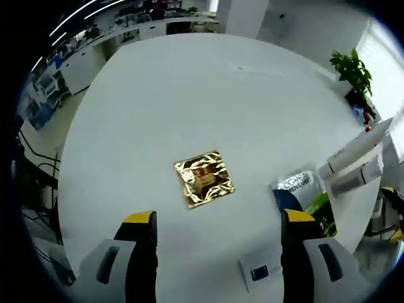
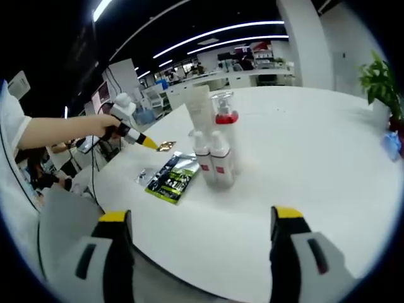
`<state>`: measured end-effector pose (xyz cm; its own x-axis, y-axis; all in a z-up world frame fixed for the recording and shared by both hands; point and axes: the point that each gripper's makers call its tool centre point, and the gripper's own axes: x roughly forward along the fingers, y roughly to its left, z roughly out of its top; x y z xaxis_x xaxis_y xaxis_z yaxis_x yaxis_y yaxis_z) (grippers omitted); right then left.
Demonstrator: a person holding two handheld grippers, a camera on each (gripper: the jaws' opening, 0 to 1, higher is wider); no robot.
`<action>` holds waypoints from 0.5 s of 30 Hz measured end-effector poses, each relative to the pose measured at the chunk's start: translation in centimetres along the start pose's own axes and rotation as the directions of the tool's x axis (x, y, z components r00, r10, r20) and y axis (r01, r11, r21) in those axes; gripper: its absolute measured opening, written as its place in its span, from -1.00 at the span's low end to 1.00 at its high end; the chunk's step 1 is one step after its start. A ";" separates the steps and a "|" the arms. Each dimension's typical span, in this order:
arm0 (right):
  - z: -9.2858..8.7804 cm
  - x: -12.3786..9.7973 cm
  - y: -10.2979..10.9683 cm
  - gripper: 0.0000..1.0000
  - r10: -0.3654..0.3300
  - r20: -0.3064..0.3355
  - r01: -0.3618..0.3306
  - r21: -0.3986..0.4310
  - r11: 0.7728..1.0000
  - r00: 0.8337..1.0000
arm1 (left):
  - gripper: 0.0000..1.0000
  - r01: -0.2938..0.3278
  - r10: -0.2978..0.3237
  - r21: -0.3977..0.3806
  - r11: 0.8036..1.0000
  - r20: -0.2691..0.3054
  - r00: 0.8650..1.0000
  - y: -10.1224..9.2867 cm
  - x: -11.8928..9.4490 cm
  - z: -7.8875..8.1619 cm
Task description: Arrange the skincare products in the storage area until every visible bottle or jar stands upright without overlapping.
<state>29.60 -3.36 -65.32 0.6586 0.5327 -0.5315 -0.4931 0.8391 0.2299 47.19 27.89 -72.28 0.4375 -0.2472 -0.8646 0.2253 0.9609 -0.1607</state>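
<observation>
Yellow-tipped jaws of the left gripper (image 1: 218, 224) are hanging wide apart w/ nothing between them, just above the white table (image 1: 189, 107). Beyond them a gold foil sachet (image 1: 204, 178) is lying flat, alone, well apart from the rest. To its right a green-and-black packet (image 1: 307, 199) and a small white card (image 1: 259, 273) are lying flat too.

Right gripper (image 2: 201, 222) is also showing its jaws spread, empty, facing the cluster: two white bottles w/ red labels (image 2: 214, 165) standing upright side by side, touching, a taller white tube (image 2: 199, 108) and a clear bottle w/ red pump (image 2: 225, 113) upright just behind. The green-and-black packet is lying just left of them.

Judging by this, the bottles are already standing; the flat items look like what's left. For the sachet, the left jaws would probably do best coming in low along an edge, since foil that thin gives little to pinch from above and may slide or crumple. Right gripper should be keeping clear of the bottle pair; a nudge could topple both.
</observation>
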 end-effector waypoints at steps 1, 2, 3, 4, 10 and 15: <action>-0.1 0.0 -0.1 0.82 0.000 -0.001 0.000 0.001 1.000 1.000 | 0.52 -0.014 0.014 -0.021 1.000 -0.014 1.000 0.2 0.2 0.1; -0.1 0.0 -0.1 0.82 0.000 -0.002 0.000 0.004 1.000 1.000 | 0.51 -0.016 0.016 -0.026 1.000 -0.016 1.000 0.2 0.4 0.3; -0.2 0.1 -0.1 0.82 -0.001 -0.003 0.001 0.005 1.000 1.000 | 0.51 -0.023 0.022 -0.031 0.999 -0.014 1.000 0.3 0.6 0.6; -0.2 0.1 -0.2 0.82 -0.002 -0.005 0.002 0.005 1.000 1.000 | 0.50 -0.032 0.032 -0.036 0.999 -0.013 0.999 0.4 0.7 0.8; -0.3 0.3 -0.5 0.81 -0.007 -0.008 0.007 0.012 1.000 1.000 | 0.39 -0.070 0.069 -0.050 0.996 -0.020 0.997 0.7 1.7 1.6; -0.2 0.3 -0.8 0.81 -0.015 -0.006 0.015 0.019 1.000 1.000 | 0.32 -0.093 0.093 -0.071 0.993 -0.008 0.996 0.8 2.4 1.9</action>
<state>30.08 -3.87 -65.82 0.6626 0.5194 -0.5396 -0.4719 0.8490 0.2377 50.11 27.87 -73.55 0.4493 -0.1558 -0.8797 0.1216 0.9862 -0.1125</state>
